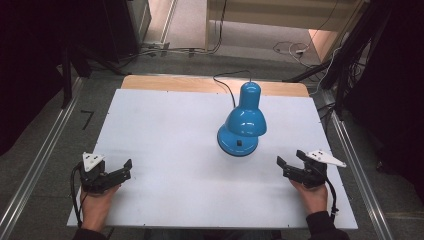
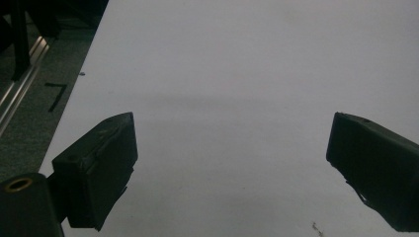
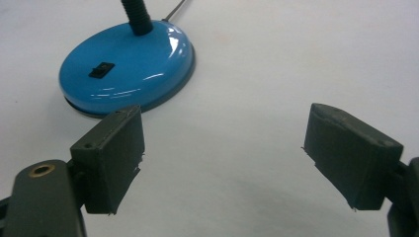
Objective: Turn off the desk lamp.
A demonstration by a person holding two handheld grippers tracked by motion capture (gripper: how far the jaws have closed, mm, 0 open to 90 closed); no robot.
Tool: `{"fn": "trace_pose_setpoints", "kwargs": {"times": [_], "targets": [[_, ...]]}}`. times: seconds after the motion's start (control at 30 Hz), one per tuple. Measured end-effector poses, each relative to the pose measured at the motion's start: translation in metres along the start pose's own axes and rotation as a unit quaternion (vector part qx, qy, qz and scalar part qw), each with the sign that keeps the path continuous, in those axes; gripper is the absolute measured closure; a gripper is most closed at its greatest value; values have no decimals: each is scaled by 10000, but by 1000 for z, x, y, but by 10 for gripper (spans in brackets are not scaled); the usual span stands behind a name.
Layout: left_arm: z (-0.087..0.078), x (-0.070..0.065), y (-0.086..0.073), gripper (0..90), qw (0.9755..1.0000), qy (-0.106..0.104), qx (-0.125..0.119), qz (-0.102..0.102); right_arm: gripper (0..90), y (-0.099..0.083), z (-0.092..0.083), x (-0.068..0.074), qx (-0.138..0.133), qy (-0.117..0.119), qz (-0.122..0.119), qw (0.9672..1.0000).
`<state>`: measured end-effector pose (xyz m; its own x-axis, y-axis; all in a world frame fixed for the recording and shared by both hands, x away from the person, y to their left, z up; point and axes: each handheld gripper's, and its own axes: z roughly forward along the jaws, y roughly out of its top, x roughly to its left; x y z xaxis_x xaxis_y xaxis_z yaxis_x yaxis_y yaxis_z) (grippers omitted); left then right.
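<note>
On white table (image 1: 165, 130), both hand-held grippers low, jaws wide, empty; right (image 1: 291, 163) near blue lamp (image 1: 243, 121).

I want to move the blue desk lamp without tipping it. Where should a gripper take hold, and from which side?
Probably the black flexible neck, just above the round base. It is the one slim part the open right gripper could close around; base and shade look too broad. Come from the lamp's right side, where that gripper already faces it, with the fingers level.
</note>
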<state>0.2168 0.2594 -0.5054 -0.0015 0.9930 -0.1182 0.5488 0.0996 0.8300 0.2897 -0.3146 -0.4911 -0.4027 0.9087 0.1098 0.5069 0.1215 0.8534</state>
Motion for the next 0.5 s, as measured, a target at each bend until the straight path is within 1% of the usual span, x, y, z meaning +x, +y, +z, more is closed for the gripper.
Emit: {"fn": "trace_pose_setpoints", "kwargs": {"times": [0.3, 0.43, 0.5], "targets": [[0, 0, 0, 59, 10000, 9, 1, 5, 140, -5, -15, -22, -64, -333, 129, 9993], [0, 0, 0, 59, 10000, 5, 2, -3, 140, -9, -22, -33, -32, -551, 144, 9984], [0, 0, 0, 59, 10000, 0, -4, -4, 140, -14, -25, -40, -12, -668, 224, 9975]]}}
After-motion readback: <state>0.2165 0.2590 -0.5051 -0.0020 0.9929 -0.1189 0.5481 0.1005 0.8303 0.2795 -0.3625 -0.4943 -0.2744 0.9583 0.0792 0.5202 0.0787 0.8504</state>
